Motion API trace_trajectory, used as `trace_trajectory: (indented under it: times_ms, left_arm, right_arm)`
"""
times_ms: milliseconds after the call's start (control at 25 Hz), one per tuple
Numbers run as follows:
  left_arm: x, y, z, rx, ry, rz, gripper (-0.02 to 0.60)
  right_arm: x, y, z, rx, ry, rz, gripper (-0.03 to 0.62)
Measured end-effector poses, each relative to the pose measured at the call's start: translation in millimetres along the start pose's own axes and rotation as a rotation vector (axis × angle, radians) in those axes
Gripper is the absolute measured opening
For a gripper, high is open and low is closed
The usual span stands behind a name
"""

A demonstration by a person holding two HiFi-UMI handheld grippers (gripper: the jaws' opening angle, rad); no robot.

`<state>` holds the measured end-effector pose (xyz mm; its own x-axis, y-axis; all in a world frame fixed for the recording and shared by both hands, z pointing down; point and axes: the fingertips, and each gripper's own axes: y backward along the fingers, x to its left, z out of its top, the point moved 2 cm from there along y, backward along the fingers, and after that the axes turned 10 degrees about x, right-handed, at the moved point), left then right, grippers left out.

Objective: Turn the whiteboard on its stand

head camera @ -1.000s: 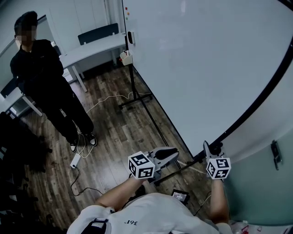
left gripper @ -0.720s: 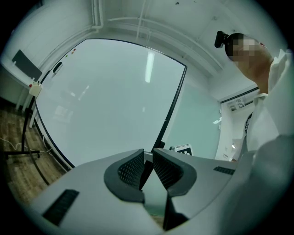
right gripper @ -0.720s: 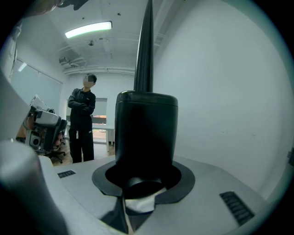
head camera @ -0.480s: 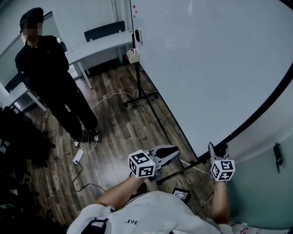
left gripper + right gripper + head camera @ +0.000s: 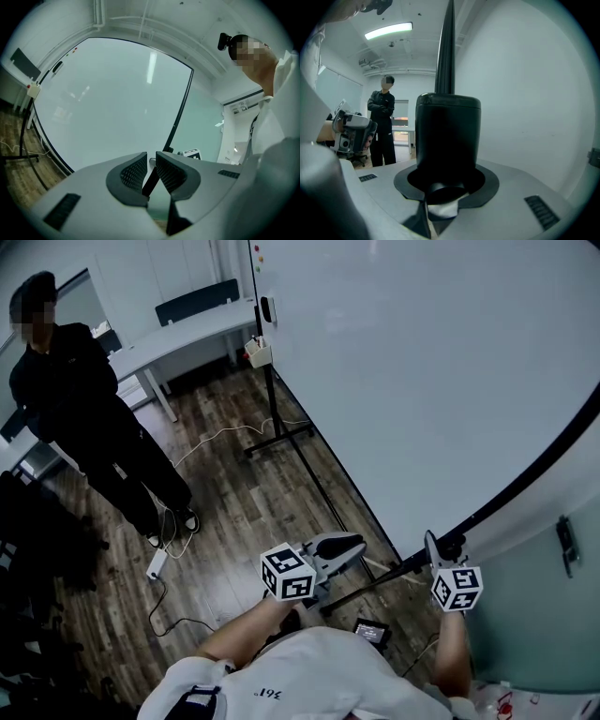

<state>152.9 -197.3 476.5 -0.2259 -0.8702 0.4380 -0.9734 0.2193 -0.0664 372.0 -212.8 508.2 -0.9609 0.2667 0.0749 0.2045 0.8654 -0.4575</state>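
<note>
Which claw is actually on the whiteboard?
The right claw: it is closed on the black fitting at the whiteboard's edge. The left claw hangs clear of it, nothing between its pads.

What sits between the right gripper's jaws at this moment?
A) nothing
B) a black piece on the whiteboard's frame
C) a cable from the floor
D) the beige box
B: the right gripper view shows the right gripper clamped around the black frame piece.

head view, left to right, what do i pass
person in black → left hand-held gripper → right hand-held gripper, clamped on the black knob → dark fitting at far right
</note>
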Motion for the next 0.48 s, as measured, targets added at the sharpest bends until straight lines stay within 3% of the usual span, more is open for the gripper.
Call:
trace_trajectory:
  times_ms: [480]
  left_arm:
    - [-3, -2, 3, 0.004, 0.0, -0.018, 0.048]
  right_arm:
    - [21, 7, 0, 0.05, -0.026, -0.003, 0.155]
